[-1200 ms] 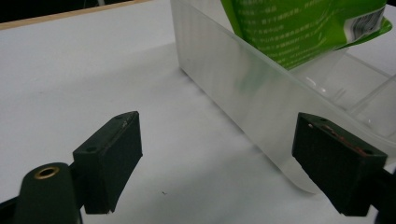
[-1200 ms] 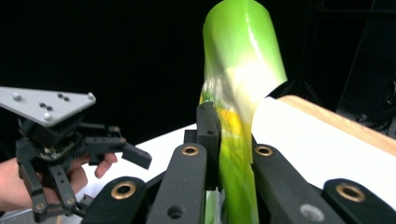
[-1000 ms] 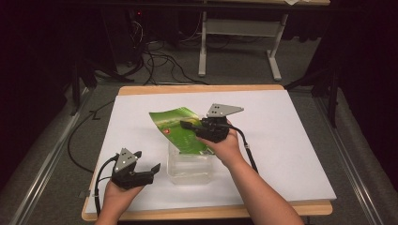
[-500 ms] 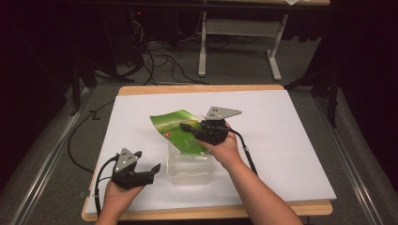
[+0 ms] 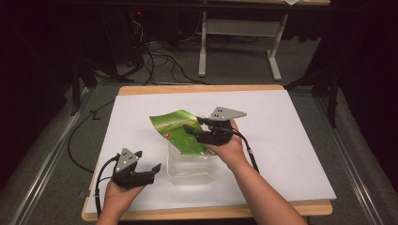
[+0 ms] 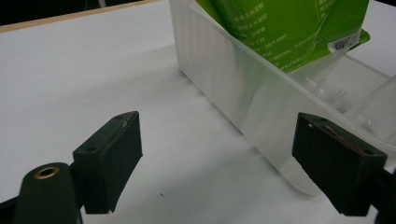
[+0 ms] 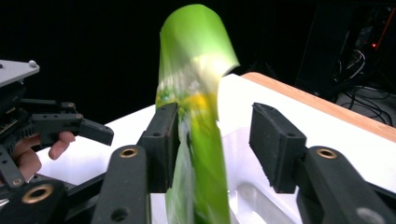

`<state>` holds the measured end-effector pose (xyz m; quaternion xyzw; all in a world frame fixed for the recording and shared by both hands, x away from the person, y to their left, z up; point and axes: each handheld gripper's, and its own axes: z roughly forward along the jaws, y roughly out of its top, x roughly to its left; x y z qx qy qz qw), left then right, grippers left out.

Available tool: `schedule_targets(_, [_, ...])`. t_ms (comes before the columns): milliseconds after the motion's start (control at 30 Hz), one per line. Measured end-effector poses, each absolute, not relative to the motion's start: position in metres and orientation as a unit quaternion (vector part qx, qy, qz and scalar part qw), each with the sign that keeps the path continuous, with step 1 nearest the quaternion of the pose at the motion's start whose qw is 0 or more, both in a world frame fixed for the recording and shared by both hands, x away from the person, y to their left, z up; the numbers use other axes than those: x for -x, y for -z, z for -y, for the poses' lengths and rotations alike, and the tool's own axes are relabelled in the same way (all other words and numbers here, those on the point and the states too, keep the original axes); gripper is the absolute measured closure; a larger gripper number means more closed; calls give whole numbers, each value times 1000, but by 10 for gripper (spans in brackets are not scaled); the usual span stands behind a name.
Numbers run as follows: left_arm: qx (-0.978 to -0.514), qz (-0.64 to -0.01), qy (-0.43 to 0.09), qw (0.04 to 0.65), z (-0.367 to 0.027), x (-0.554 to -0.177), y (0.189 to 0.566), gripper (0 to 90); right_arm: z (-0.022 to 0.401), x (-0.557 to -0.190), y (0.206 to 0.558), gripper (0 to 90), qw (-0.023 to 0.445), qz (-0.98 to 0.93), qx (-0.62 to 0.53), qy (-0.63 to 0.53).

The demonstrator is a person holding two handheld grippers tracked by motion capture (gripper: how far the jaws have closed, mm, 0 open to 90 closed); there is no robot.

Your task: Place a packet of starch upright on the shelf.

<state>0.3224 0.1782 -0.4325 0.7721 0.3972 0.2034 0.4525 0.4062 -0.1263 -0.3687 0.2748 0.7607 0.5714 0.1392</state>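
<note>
Dead centre on the white board [image 5: 291, 140]: green foil pouch [image 5: 176, 129], lower end down inside the clear plastic tub [image 5: 190, 168], upper end leaning away toward the far left, well above the rim. Looks half in, half out, propped rather than settled. Too long to lie flat in there by the look of it, hence the slant.

Right at the pouch's near edge, right gripper [image 5: 191, 124], jaws standing apart with the pouch between them. From the right gripper view, lies against one pad and leaves a gap to the other, so no clamp on it. Comes out blurred in that view, top curling over. Reads as steadying or guiding rather than carrying.

Off to the near left, left gripper [image 5: 149, 159], low over the board just beside the tub and clear of its wall. Jaws spread wide, nothing between them but bare board. Aimed along the tub's frosted side, probably parked close to brace it if the tub slides.

Next call, as a guess: feeding the pouch deeper. Risk of tipping or shoving that light tub.
</note>
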Motion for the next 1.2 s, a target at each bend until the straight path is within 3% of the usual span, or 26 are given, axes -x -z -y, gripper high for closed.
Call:
schedule_targets(300, [-762,-408,-195,465,-179,-326,433,220,152,-383,372,498,165,-761,-291,-555])
schedule_targets(533, [-746,-419,-194,480,-178,-329,433,341,181,-366,375,525,182,-758,-308,-545])
schedule_targets(700, [-730,-446,-173,489,-172,-337,440,536,197,-354,392,624,182,-771,-331,-513])
schedule_targets(767, [-727,-456,-171,484,-167,-340,442,656,201,-353,399,745,183,-774,-341,-501])
schedule_targets(800, [-727,-456,-171,484,-167,-340,442,719,201,-353,399,745,183,-774,-341,-501])
schedule_targets(833, [-725,-466,-175,476,-159,-341,444,798,202,-355,405,884,184,-773,-356,-491])
schedule_targets(900, [-727,-466,-178,471,-149,-342,446,895,201,-356,409,900,184,-770,-369,-487])
schedule_targets(1200, [-740,-464,-162,460,-126,-351,459,900,174,-358,423,900,199,-791,-372,-442])
